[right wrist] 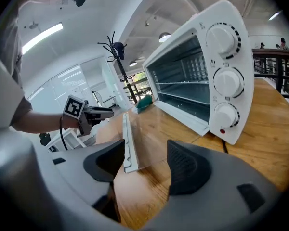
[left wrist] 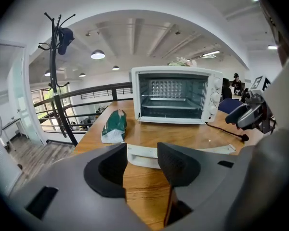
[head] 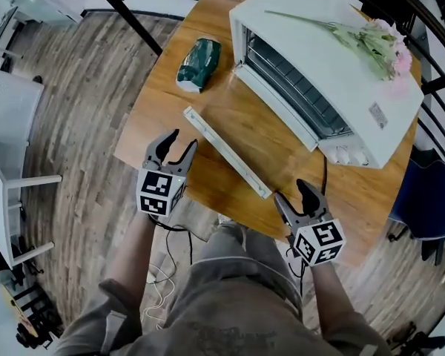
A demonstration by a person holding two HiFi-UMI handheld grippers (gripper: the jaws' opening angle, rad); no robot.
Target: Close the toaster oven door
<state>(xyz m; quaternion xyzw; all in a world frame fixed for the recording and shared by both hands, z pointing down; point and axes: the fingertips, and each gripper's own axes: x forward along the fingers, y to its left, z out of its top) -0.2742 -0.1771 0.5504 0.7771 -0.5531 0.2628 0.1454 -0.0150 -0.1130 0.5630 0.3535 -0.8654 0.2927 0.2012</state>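
The white toaster oven stands at the table's far right, its cavity open. Its glass door lies flat on the wood, and the door's white handle bar runs diagonally toward me. My left gripper hovers open just short of the bar's left end, nothing between its jaws. My right gripper is open at the bar's right end. In the right gripper view that end shows between the jaws, which stand clear of it. The left gripper view shows the bar straight ahead and the oven behind it.
A green bag lies on the wooden table left of the oven. Pink flowers rest on the oven's top. A black cord leaves its right end. A blue chair stands right; a coat rack stands left.
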